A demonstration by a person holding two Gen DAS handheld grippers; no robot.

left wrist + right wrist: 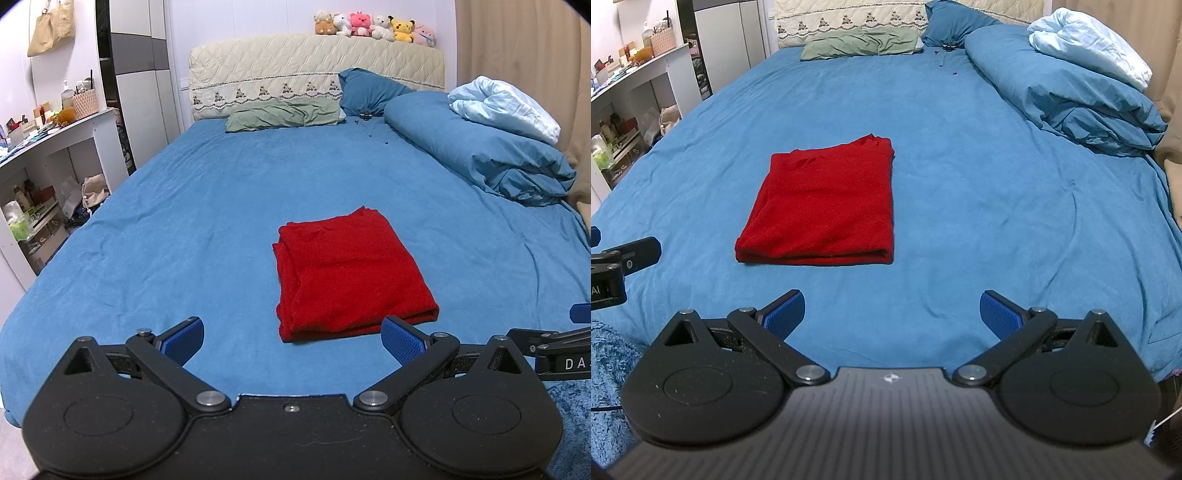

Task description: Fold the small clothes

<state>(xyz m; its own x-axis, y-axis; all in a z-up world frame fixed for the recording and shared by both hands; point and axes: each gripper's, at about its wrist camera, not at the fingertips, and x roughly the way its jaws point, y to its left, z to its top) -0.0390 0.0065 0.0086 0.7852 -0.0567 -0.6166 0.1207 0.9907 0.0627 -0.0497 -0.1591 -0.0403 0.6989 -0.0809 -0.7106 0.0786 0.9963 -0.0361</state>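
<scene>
Lying folded square on the blue sheet [184, 221] — fuzzy red garment [351, 273]; both tools released, ribbed pads apart.

Around the folded red cloth [822, 206] bare blue sheet [979, 206] lay open on every side; a heaped duvet [1067, 92] blocked its far right; pillows [860, 44] stood well beyond it.
</scene>
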